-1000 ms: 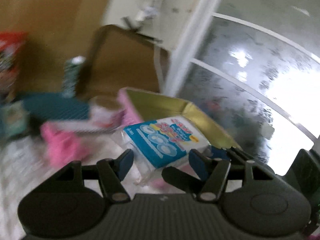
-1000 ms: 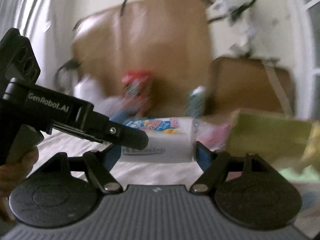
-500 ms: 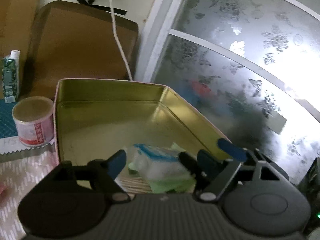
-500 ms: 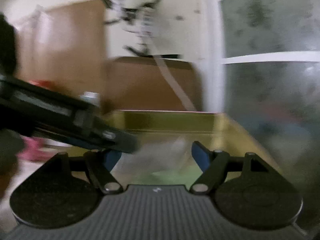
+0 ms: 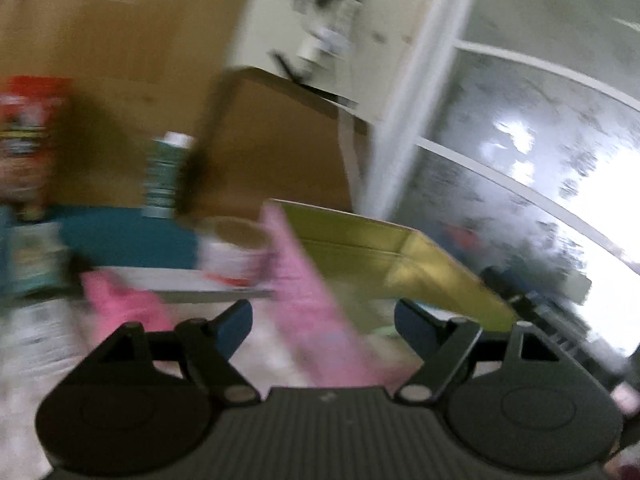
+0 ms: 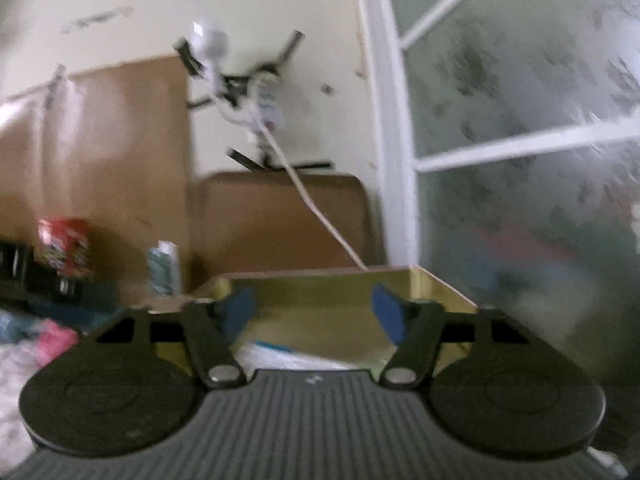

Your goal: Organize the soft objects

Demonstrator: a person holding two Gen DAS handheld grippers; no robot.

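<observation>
While both grippers (left (image 5: 323,320), right (image 6: 314,310)) gape empty, a packet (image 6: 280,356) lies in the tin (image 6: 320,292).

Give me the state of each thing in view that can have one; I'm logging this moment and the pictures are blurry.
Left tongs: open, holding nothing.
Right tongs: open, holding nothing, over the tin.
Gold tin: open, no lid on it.
Blue-and-white packet: lying inside the tin, free of both tongs.
Pink cloth: loose outside the tin, crumpled.
Green carton: standing upright.
Red bag: upright against the cardboard; whether sealed, too blurred to tell.
</observation>
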